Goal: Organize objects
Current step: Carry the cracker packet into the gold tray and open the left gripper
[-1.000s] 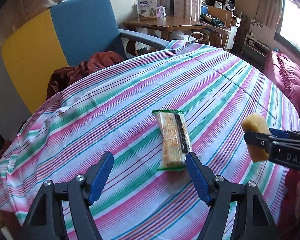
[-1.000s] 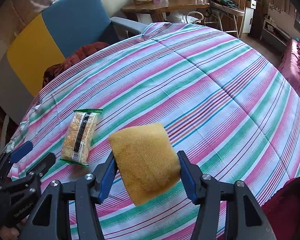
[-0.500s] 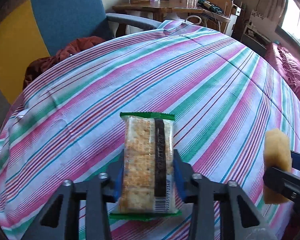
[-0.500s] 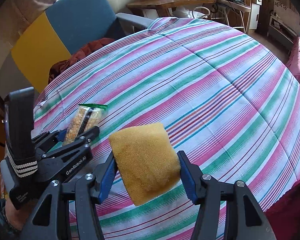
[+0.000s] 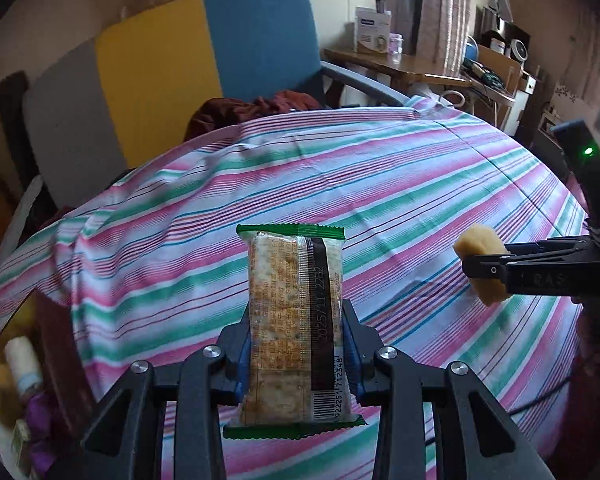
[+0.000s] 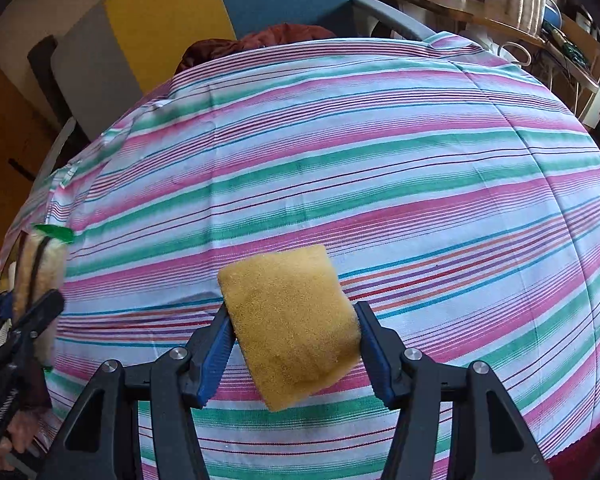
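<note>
My left gripper (image 5: 296,344) is shut on a cracker packet (image 5: 294,320) with green ends and a black stripe, held above the striped tablecloth (image 5: 400,184). The packet also shows in the right wrist view (image 6: 40,272) at the far left, in the left gripper (image 6: 24,312). My right gripper (image 6: 294,344) is shut on a yellow sponge (image 6: 290,324), held above the cloth. The sponge shows in the left wrist view (image 5: 482,268) at the right, in the right gripper (image 5: 496,272).
A basket (image 5: 56,344) with several small items sits low at the left, beside the table. A blue, yellow and grey chair (image 5: 204,56) with a dark red cloth (image 5: 252,108) stands behind the table. A wooden side table (image 5: 400,68) stands further back.
My left gripper closed on the cracker packet, lifted it off the cloth and swung left, bringing the basket into view. My right gripper kept hold of the sponge.
</note>
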